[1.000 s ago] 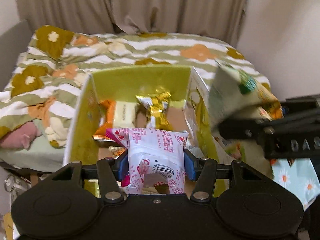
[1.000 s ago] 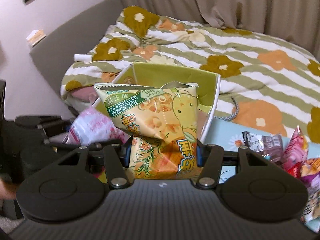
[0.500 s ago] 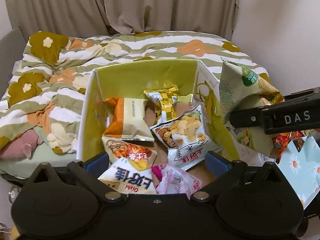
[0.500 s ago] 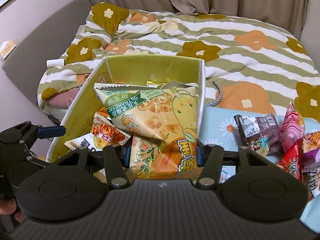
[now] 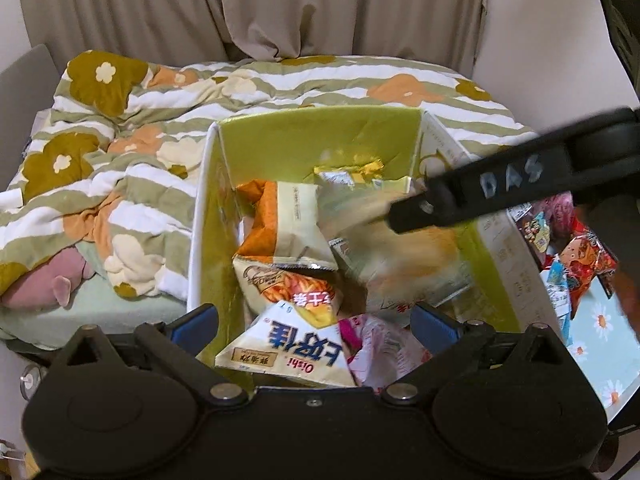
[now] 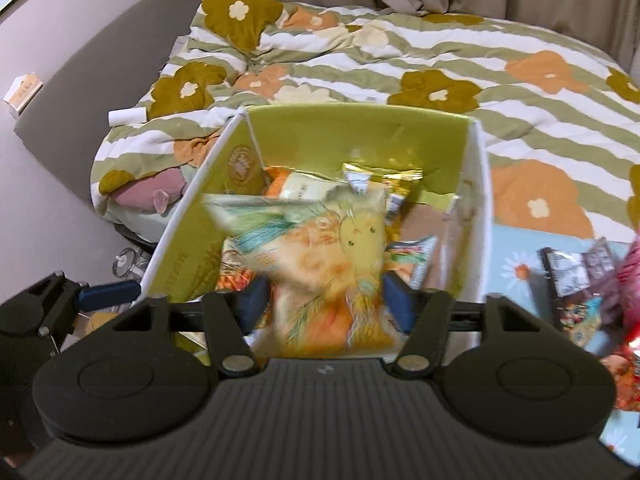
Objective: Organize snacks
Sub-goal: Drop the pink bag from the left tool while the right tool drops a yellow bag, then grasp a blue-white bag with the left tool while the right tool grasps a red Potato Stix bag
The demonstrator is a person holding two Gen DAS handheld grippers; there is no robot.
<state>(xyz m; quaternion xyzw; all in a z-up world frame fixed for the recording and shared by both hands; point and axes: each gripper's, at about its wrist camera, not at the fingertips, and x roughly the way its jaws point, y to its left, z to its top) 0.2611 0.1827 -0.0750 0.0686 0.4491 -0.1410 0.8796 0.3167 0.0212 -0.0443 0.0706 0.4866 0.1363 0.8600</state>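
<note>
The right gripper (image 6: 324, 304) is opening its jaws over the green box (image 6: 360, 128), the blurred yellow snack bag (image 6: 332, 256) slipping free between them and perhaps catching the box's crowded pile, while the left gripper (image 5: 314, 320) hangs spread and empty.

box: yellow-green cardboard box (image 5: 320, 140), matt inner walls, white outer faces, creased
snack bags: yellow crinkled plastic snack bag (image 6: 344, 256), glossy; gold foil packet (image 5: 352, 172), shiny
cover: striped floral quilt (image 5: 132, 128), soft matt cloth, rumpled
curtain: beige curtain (image 5: 280, 8), matt cloth, pleated
tools: black plastic right gripper (image 6: 324, 300), matt body, ribbed top, blue pads (image 6: 396, 300), metal screws
</note>
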